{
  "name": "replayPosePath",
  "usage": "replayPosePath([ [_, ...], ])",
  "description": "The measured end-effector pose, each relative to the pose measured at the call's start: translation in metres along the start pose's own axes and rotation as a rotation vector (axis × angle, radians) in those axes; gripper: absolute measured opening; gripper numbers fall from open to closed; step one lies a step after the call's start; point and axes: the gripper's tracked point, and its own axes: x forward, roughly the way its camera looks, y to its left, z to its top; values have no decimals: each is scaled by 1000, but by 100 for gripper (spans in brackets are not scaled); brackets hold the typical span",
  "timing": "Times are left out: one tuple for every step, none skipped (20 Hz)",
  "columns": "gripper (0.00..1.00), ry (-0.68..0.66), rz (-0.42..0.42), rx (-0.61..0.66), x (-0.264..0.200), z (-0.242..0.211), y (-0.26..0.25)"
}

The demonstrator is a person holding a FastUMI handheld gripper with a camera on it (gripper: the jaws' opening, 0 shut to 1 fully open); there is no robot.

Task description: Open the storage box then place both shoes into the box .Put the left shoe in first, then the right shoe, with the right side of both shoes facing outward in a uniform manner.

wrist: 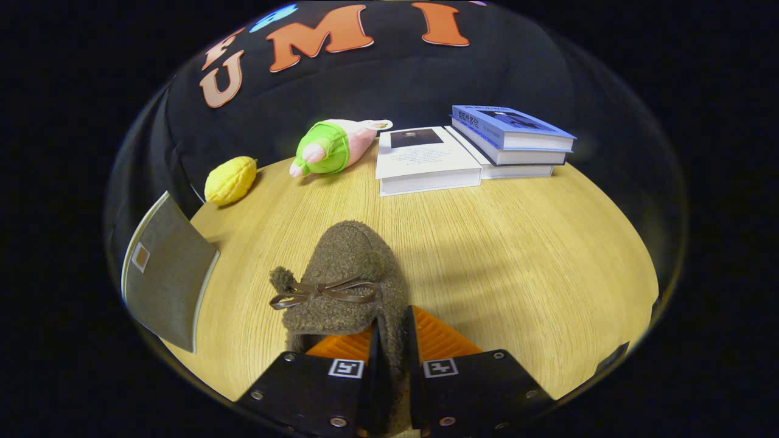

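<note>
A fuzzy olive-brown shoe point(350, 277) with a thin brown bow points away from me, its toe toward the books. My gripper point(389, 350) is shut on the shoe: both fingers press the shoe's right side wall between them, one finger inside the opening and one outside. The shoe looks lifted slightly above the wooden table point(517, 255). The grey storage box point(167, 277) stands to the left of the shoe, with its flat grey panel showing and a small tag on it. I cannot tell whether the box is open.
Beyond the shoe lie a white book point(426, 161) and a stack of blue-covered books point(511, 140). A green and pink plush toy point(331, 146) and a yellow lemon-like toy point(230, 180) rest at the far left of the table.
</note>
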Motion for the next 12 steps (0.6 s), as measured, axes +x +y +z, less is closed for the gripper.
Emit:
replayPosePath([
  [17, 2, -7, 9, 0, 1, -1],
  [10, 6, -12, 24, -2, 1, -2],
  [8, 9, -18, 35, -3, 1, -2],
  [6, 7, -27, 43, -6, 1, -1],
  [6, 0, -29, 44, -11, 4, 1],
  [6, -10, -24, 57, -15, 8, 6],
  [6, -18, -5, 77, -21, 13, 14],
  [6, -30, 18, 97, -29, 19, 23],
  [6, -44, 35, 108, -37, 27, 31],
  [6, -61, 45, 107, -45, 34, 38],
  [6, -80, 48, 103, -54, 41, 45],
  [6, -101, 53, 99, -62, 49, 54],
])
